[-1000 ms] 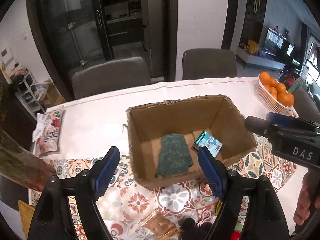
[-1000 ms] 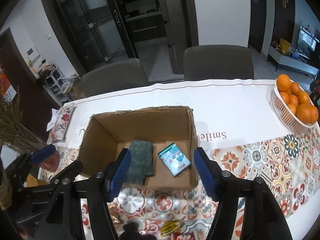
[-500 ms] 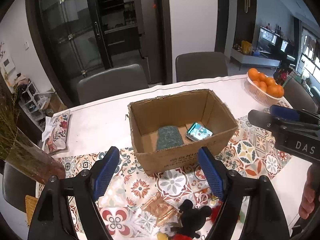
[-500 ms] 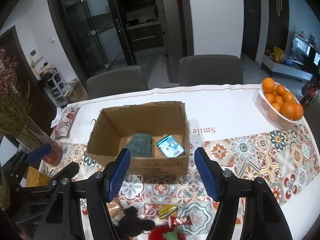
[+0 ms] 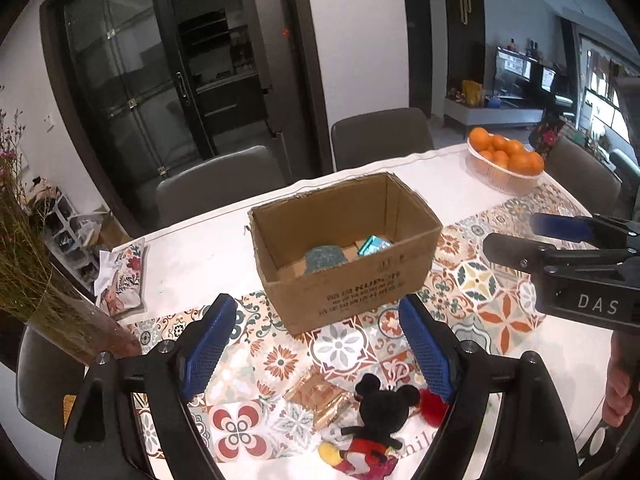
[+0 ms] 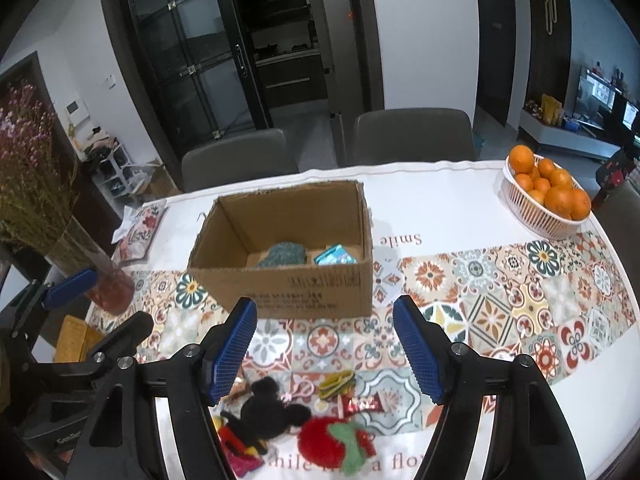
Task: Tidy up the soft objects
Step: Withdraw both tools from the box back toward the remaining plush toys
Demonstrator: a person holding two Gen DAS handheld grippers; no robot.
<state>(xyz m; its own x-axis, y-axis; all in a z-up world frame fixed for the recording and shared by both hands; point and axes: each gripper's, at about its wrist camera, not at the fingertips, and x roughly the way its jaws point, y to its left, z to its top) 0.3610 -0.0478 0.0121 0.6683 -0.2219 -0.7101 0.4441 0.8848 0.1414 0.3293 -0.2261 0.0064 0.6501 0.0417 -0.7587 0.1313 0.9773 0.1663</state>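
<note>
An open cardboard box (image 5: 360, 292) (image 6: 304, 288) stands on the patterned runner and holds a green knitted piece (image 5: 324, 258) (image 6: 284, 254) and a teal packet (image 5: 372, 245) (image 6: 335, 256). Near the front edge lie a Mickey Mouse plush (image 5: 380, 412) (image 6: 268, 412), a red fluffy strawberry toy (image 6: 332, 436) (image 5: 434, 406), a gold wrapper (image 5: 320, 394) and a yellow-green clip (image 6: 338, 380). My left gripper (image 5: 316, 346) hovers above them on the near side of the box, its jaws opening and empty. My right gripper (image 6: 324, 346) hangs beside it, also opening, nothing between its pads.
A white basket of oranges (image 5: 504, 168) (image 6: 536, 216) sits at the far right. A glass vase of dried flowers (image 5: 80, 328) (image 6: 108, 284) stands at the left edge, with a floral pouch (image 5: 122, 280) (image 6: 140, 226) behind it. Grey chairs line the far side.
Both grippers have drawn back and up from over the box. The plush toys and wrappers at the front edge have come into view. Both pairs of jaws stand slightly wider.
</note>
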